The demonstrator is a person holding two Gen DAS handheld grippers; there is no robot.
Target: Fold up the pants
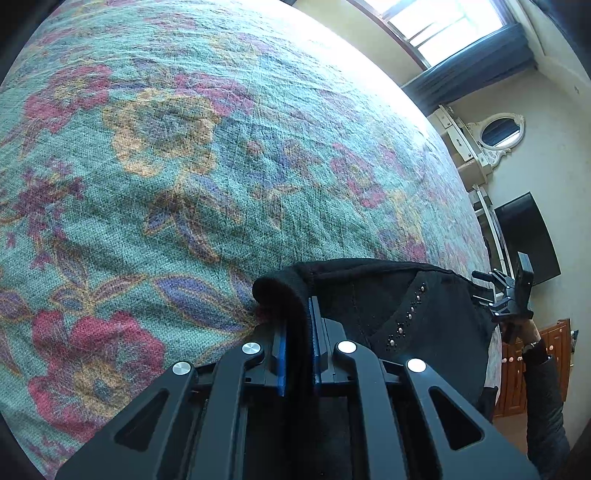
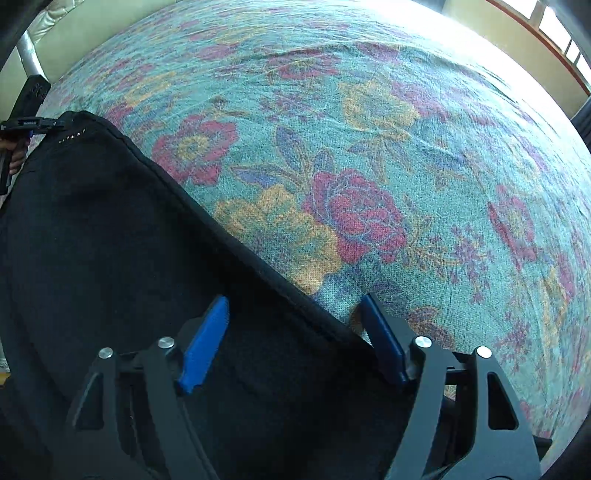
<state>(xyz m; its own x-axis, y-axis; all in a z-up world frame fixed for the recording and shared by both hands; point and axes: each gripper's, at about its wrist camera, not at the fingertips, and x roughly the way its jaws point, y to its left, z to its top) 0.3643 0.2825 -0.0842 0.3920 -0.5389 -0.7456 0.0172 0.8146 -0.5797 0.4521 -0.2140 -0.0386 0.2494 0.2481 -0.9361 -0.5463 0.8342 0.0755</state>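
Black pants (image 1: 388,295) with a line of small studs lie at the near edge of a floral bedspread (image 1: 166,166). My left gripper (image 1: 297,321) is shut on a raised corner of their upper edge, and the dark cloth is pinched between the blue pads. In the right wrist view the pants (image 2: 110,240) fill the lower left. My right gripper (image 2: 293,301) stands open astride their seamed edge, one pad over the cloth and the other over the bedspread, neither pressing. Each gripper also shows small in the other's view: the right gripper (image 1: 511,295) and the left gripper (image 2: 33,123).
The bedspread (image 2: 369,129) stretches far beyond the pants. Past the bed are a bright window (image 1: 443,26), an oval mirror (image 1: 500,131), a dark screen (image 1: 528,236) and a wooden cabinet (image 1: 517,369). A person's sleeve (image 1: 543,398) shows at the right.
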